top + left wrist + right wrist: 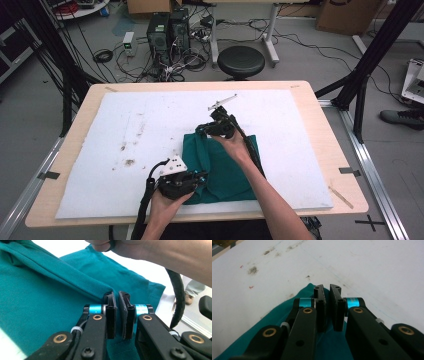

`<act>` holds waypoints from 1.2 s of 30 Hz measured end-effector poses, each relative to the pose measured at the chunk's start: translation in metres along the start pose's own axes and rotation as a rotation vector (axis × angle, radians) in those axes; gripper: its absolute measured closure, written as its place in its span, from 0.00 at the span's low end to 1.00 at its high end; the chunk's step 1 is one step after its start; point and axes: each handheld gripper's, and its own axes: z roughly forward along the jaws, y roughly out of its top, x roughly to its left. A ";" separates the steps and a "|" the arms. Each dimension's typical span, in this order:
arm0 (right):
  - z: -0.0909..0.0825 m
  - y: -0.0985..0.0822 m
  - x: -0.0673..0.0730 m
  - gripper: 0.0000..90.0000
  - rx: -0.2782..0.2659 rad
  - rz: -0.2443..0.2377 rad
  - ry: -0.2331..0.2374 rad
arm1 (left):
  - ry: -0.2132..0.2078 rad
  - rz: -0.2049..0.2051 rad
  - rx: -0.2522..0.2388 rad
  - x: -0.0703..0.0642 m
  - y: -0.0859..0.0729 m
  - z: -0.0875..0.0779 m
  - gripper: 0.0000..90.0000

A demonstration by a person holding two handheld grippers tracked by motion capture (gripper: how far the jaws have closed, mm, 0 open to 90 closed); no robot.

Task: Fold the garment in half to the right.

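High view: teal cloth (225,167) folded on white pad (125,130), worktop (75,200) centre-right. L gripper (200,178) at near-left edge, R gripper (201,131) at far-left corner.
L gripper view: clenched on a fold.
R gripper view: clenched on corner.
Cloth's soft, light, limp; prob best pinched at edges/corners.

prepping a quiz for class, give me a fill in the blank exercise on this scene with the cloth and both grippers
1. The cloth on the white mat is ____ in colour.
2. The left gripper has its jaws shut on a fold of the ____.
3. In the high view, the round black thing on the floor beyond the table is a ____.
4. The right gripper pinches the cloth at the edge ____ from the person.

Missing words: teal; cloth; stool; farthest
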 end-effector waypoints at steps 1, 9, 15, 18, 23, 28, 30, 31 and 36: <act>-0.002 -0.001 -0.001 0.95 -0.002 -0.003 -0.006 | -0.003 0.003 0.002 -0.001 0.002 0.002 0.94; -0.020 -0.016 -0.015 0.95 -0.013 0.029 -0.025 | -0.032 0.010 0.019 -0.010 0.010 0.021 0.94; -0.033 -0.024 -0.026 0.95 -0.017 0.048 -0.044 | -0.037 0.005 0.028 -0.019 0.017 0.039 0.94; -0.039 -0.029 -0.032 0.95 -0.012 0.049 -0.054 | -0.045 0.009 0.039 -0.024 0.021 0.048 0.94; -0.051 -0.038 -0.042 0.95 -0.018 0.069 -0.065 | -0.056 0.001 0.037 -0.030 0.027 0.061 0.94; -0.058 -0.045 -0.047 0.95 -0.018 0.080 -0.078 | -0.052 0.008 0.046 -0.038 0.029 0.072 0.94; -0.061 -0.048 -0.050 0.95 -0.023 0.087 -0.086 | -0.059 0.007 0.043 -0.039 0.030 0.076 0.94; -0.063 -0.050 -0.051 0.95 -0.027 0.094 -0.088 | -0.063 0.003 0.041 -0.040 0.031 0.078 0.94; -0.070 -0.056 -0.057 0.95 -0.032 0.112 -0.096 | -0.069 0.004 0.047 -0.045 0.032 0.087 0.94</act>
